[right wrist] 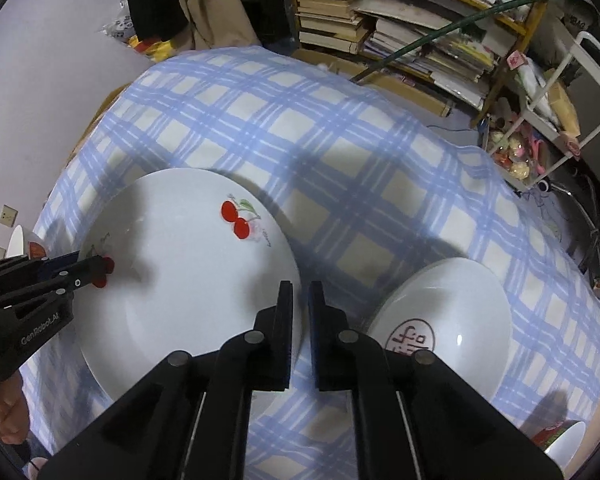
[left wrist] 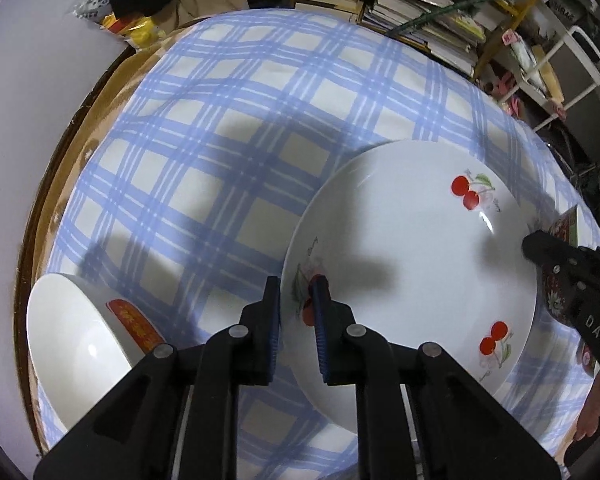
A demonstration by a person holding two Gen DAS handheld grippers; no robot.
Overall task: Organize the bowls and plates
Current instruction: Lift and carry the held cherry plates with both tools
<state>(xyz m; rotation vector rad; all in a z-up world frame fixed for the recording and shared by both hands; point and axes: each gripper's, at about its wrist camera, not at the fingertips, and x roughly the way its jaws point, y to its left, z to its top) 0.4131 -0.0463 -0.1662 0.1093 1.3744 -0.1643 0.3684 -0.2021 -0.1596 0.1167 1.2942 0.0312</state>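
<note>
A large white plate with red cherries (left wrist: pixel 412 264) lies on the blue checked tablecloth (left wrist: pixel 228 152); it also shows in the right wrist view (right wrist: pixel 188 280). My left gripper (left wrist: pixel 296 300) straddles the plate's left rim, one finger outside and one over the plate, jaws narrowly apart. My right gripper (right wrist: pixel 300 296) straddles the plate's right rim the same way. A white bowl with a red band (left wrist: pixel 84 332) stands left of the left gripper. A white bowl with a round seal mark (right wrist: pixel 444 320) stands right of the right gripper.
Another bowl rim (right wrist: pixel 564 448) shows at the lower right. Shelves of stacked books (right wrist: pixel 380 24) and a white rack (right wrist: pixel 560 92) stand beyond the table's far edge. The round wooden table edge (left wrist: pixel 40 216) shows on the left.
</note>
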